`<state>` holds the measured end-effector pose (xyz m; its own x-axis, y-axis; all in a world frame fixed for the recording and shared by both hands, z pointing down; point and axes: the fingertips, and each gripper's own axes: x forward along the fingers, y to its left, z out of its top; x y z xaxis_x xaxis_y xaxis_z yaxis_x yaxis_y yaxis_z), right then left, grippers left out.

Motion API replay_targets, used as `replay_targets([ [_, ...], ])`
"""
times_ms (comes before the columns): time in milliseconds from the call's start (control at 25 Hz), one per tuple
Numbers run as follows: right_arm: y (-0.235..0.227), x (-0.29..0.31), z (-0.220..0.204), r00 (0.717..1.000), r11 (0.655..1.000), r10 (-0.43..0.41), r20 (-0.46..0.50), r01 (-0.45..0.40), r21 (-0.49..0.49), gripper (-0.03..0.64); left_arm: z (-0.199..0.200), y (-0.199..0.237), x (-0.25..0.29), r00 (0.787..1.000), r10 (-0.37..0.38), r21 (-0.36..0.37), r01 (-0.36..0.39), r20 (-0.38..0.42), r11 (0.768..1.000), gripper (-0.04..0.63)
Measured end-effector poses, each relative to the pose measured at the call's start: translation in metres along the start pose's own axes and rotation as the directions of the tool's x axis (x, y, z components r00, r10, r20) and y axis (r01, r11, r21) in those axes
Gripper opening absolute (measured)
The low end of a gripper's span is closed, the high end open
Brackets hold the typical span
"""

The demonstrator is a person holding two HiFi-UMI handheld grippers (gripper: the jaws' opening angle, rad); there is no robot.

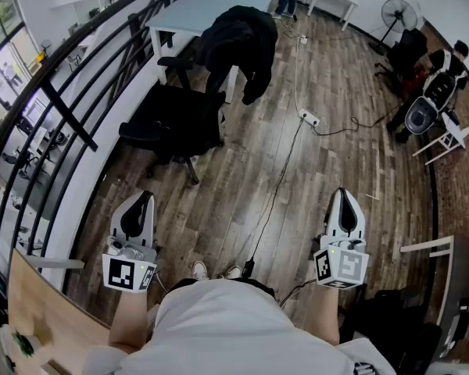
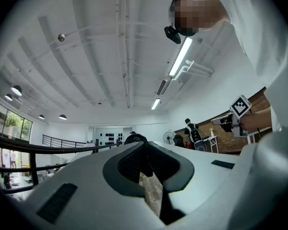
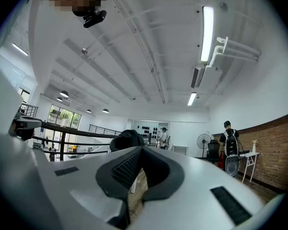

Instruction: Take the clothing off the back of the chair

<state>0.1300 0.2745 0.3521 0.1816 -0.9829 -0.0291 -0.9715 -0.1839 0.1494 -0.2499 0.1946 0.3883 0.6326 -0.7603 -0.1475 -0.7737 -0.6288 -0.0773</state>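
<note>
The left gripper (image 1: 140,199) is clenched on nothing, its jaws meeting at the tips with only floor showing through the slit behind them. The right gripper (image 1: 342,195) is likewise pressed shut and empty. Both are held low in front of the person, well apart, over the wooden floor (image 1: 328,178), with a thin cable (image 1: 275,190) running between them. Well ahead stands the black office chair (image 1: 170,125). The black clothing (image 1: 238,39) is draped over its back, just beside the pale table (image 1: 207,10) and near the dark railing (image 1: 70,84).
</note>
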Motion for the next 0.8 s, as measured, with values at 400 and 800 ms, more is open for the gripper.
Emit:
replay_targets([
  [400,-0.018,-0.001,-0.01,1.0,0.998,0.028,0.005,-0.028,0.049,0.018,-0.002,-0.021,0.012,1.0,-0.014,0.007,0.014,-0.003,1.0,0.041],
  [800,-0.045,-0.001,-0.044,0.998,0.994,0.062,-0.031,-0.058,0.098,0.018,-0.009,-0.056,0.033,1.0,-0.028,0.016,0.029,-0.01,0.999,0.041],
])
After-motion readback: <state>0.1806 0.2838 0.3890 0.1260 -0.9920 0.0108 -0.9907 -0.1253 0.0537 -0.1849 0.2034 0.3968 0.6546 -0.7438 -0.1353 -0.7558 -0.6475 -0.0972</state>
